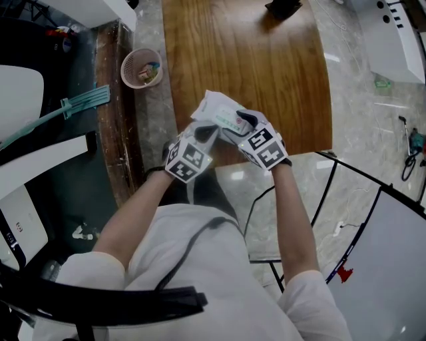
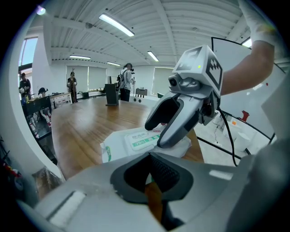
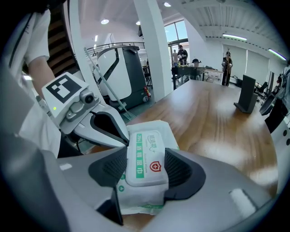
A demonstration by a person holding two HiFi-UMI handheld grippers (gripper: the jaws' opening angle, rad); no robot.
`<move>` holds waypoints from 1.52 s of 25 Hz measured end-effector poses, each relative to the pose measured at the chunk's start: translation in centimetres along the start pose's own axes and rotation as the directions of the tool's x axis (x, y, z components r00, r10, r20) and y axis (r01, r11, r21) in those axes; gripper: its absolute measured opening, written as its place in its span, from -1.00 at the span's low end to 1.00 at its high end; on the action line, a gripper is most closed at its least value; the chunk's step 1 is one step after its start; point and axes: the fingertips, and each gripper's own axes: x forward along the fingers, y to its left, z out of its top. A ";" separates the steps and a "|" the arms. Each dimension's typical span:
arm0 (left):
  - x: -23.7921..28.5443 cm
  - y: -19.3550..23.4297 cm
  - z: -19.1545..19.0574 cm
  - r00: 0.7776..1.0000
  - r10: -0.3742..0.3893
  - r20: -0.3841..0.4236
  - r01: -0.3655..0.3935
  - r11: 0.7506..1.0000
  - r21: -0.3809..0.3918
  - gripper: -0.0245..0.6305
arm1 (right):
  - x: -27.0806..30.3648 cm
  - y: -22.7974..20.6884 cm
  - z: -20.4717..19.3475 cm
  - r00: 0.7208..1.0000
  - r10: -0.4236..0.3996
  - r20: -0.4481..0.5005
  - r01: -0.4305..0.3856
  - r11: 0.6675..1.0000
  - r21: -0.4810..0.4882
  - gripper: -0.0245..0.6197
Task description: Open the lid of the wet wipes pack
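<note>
The white wet wipes pack [image 1: 216,106] is held just above the near edge of the wooden table [image 1: 253,53]. My right gripper [image 3: 146,168] is shut on the pack [image 3: 152,129], one jaw on each side of its green-printed lid [image 3: 146,156], which lies flat and closed. My left gripper [image 3: 121,136] meets the pack's left edge. In the left gripper view my left gripper [image 2: 150,156] has its pads together at the near edge of the pack [image 2: 129,144], with a white sliver between them. The right gripper [image 2: 165,124] reaches over the pack from the right.
A pink basket [image 1: 142,68] stands on the floor left of the table, with a green mop [image 1: 73,106] beyond it. A black object [image 1: 283,8] sits at the table's far end. A black-framed panel [image 1: 353,200] is at my right.
</note>
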 end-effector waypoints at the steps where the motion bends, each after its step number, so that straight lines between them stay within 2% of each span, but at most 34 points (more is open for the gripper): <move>1: 0.0 0.0 0.0 1.000 0.000 -0.003 0.000 1.000 0.000 -0.91 | -0.1 0.0 0.1 1.000 0.014 0.006 -0.014 1.000 0.011 -0.10; 4: 0.0 0.0 0.0 1.000 -0.002 -0.008 0.001 1.000 -0.006 -0.91 | -0.3 0.0 0.3 0.998 0.055 0.010 -0.055 0.998 0.042 -0.11; 8: 0.0 -0.1 0.0 1.000 0.001 -0.007 -0.001 1.000 -0.021 -0.91 | -0.7 0.0 0.5 0.998 0.063 0.019 -0.064 0.997 0.040 -0.10; 18: -0.5 -0.1 -0.2 1.000 0.013 -0.004 -0.014 0.999 -0.037 -0.91 | -2.8 -1.1 2.2 0.992 0.018 0.121 -0.025 0.998 0.054 -0.12; 24: -0.9 0.3 0.0 1.000 0.025 0.010 -0.024 0.998 -0.057 -0.91 | -4.0 -2.9 3.6 0.981 -0.030 0.192 0.013 0.996 0.086 -0.23; 33: -1.3 0.5 1.0 0.999 0.042 0.032 -0.040 0.997 -0.062 -0.91 | -4.6 -4.7 3.0 0.975 -0.088 0.204 0.067 0.992 0.108 -0.30; 38: -1.6 1.0 1.5 0.997 0.058 0.043 -0.056 0.996 -0.063 -0.91 | -4.7 -5.9 2.3 0.967 -0.127 0.219 0.094 0.984 0.153 -0.33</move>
